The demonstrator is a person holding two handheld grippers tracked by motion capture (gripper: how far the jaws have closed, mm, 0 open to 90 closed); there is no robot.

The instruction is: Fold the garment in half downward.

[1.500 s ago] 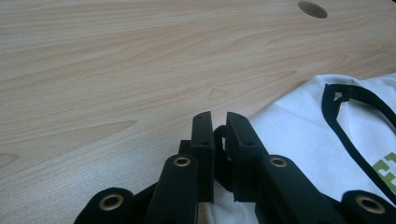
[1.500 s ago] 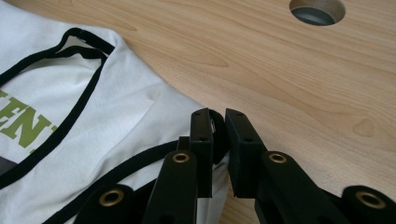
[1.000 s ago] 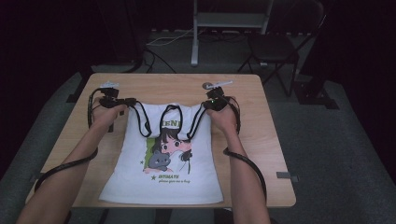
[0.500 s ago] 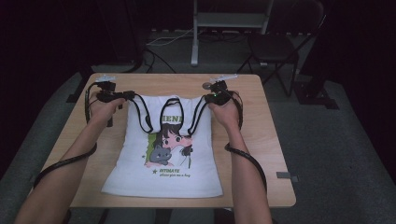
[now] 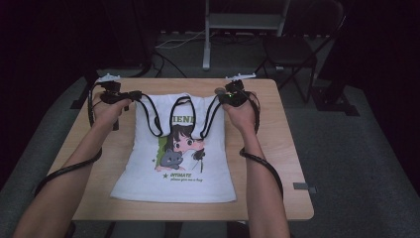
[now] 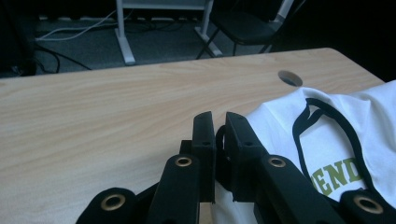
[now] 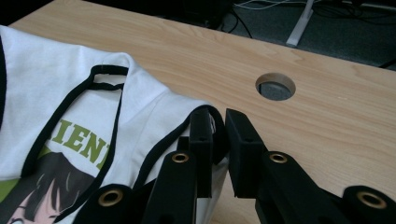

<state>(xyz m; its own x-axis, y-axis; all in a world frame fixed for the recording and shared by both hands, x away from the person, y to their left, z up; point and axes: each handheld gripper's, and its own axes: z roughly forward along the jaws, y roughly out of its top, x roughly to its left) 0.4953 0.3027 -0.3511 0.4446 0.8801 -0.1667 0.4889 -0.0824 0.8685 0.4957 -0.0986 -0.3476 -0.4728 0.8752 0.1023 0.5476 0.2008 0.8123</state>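
Observation:
A white sleeveless top [image 5: 178,158] with black trim and a cartoon girl print lies flat on the wooden table [image 5: 280,148], hem toward me. My left gripper [image 5: 133,94] is shut on the top's left shoulder strap; in the left gripper view the jaws [image 6: 215,120] pinch the black-edged fabric [image 6: 280,116]. The right gripper [image 5: 222,97] is shut on the right shoulder strap, and the right gripper view shows the strap's black edge [image 7: 212,112] caught between its jaws [image 7: 218,116]. Both straps are held near the table's far edge, spread apart.
A round cable hole [image 7: 275,87] sits in the tabletop just beyond the right gripper. Behind the table stand a metal frame [image 5: 207,34] and a dark folding chair [image 5: 297,47] on grey carpet. Bare wood lies on both sides of the top.
Both grippers have moved toward the far edge and slightly apart, dragging the top up the table and stretching its shoulders wider.

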